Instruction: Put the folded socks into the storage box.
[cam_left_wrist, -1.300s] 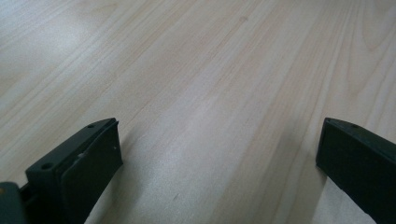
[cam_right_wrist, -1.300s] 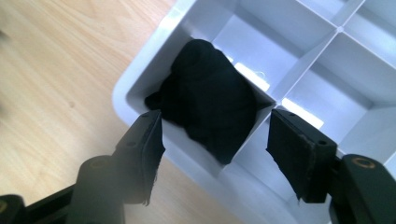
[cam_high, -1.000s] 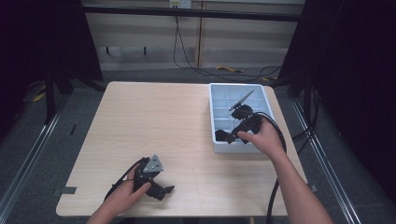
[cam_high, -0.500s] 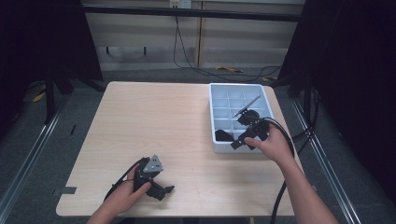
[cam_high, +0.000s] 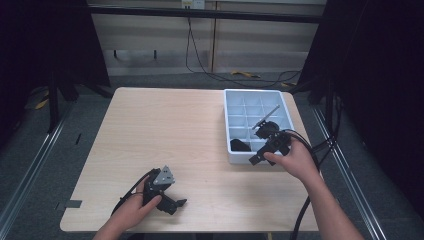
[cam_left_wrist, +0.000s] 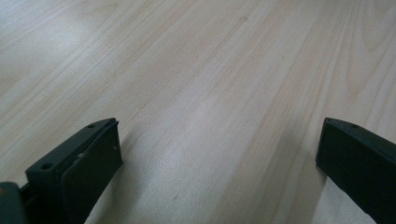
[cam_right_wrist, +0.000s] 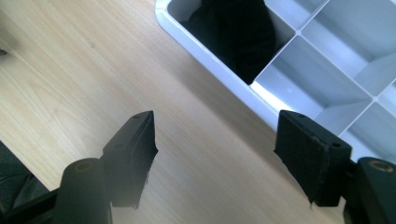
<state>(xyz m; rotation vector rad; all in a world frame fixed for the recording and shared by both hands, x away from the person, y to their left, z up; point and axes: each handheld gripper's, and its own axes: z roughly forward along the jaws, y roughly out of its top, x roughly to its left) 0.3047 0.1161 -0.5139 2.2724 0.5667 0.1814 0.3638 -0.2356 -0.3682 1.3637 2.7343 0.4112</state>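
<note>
Item: black object (cam_right_wrist: 233, 35), lying in the near corner compartment of the white divided tray (cam_high: 235, 155), just ahead of the right gripper (cam_right_wrist: 215, 154). Jaws wide open, empty, over the tabletop (cam_right_wrist: 70, 70). Left gripper (cam_high: 172, 204): well apart, open, empty.

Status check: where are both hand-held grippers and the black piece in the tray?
Left hand-held gripper open, resting on table. Right hand-held gripper open, empty, at tray edge. Black piece in near corner compartment. Nothing in the way.
</note>
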